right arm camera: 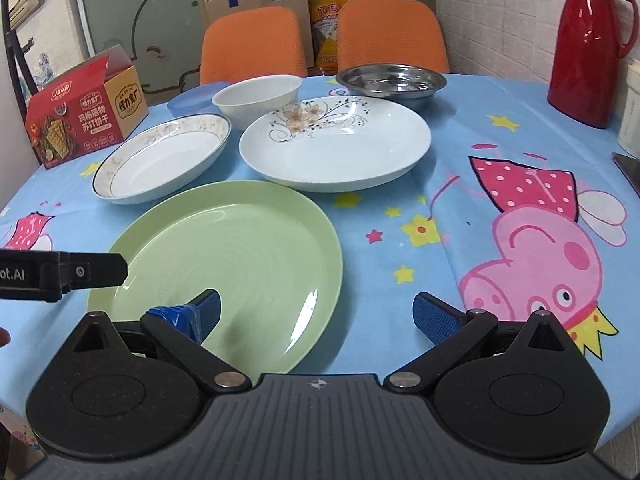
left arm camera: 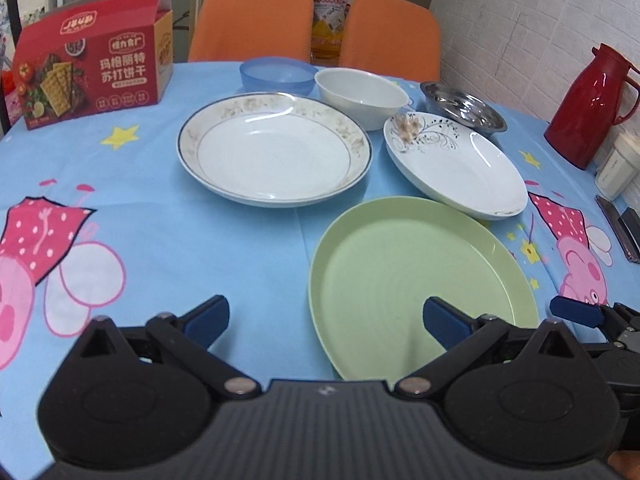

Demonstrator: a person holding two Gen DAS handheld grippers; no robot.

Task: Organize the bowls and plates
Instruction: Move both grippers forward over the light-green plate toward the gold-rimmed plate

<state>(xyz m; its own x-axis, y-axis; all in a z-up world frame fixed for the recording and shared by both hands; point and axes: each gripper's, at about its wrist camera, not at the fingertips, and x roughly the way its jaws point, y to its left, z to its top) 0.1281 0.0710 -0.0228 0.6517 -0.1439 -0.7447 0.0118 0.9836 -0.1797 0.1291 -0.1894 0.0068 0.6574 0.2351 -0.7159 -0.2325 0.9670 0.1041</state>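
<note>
A pale green plate [left arm camera: 420, 272] [right arm camera: 224, 248] lies nearest on the blue cartoon tablecloth. Behind it sit a white plate with a patterned rim [left arm camera: 274, 148] [right arm camera: 164, 160] and a white flower-print plate [left arm camera: 456, 164] [right arm camera: 336, 148]. Further back stand a white bowl [left arm camera: 362, 96] [right arm camera: 256, 98], a blue bowl [left arm camera: 276, 74] [right arm camera: 188, 102] and a steel bowl [left arm camera: 464, 108] [right arm camera: 392, 80]. My left gripper [left arm camera: 326, 318] hangs open, its right finger over the green plate's near left part. My right gripper [right arm camera: 320, 312] is open too, its left finger over the plate's near right part. Nothing is held.
A red cracker box [left arm camera: 92, 72] [right arm camera: 84, 112] stands at the back left of the table. A red thermos jug [left arm camera: 592, 104] [right arm camera: 592, 48] stands at the right by the white wall. Two orange chairs [left arm camera: 256, 20] [right arm camera: 252, 40] are behind the table. The cloth at the near left is bare.
</note>
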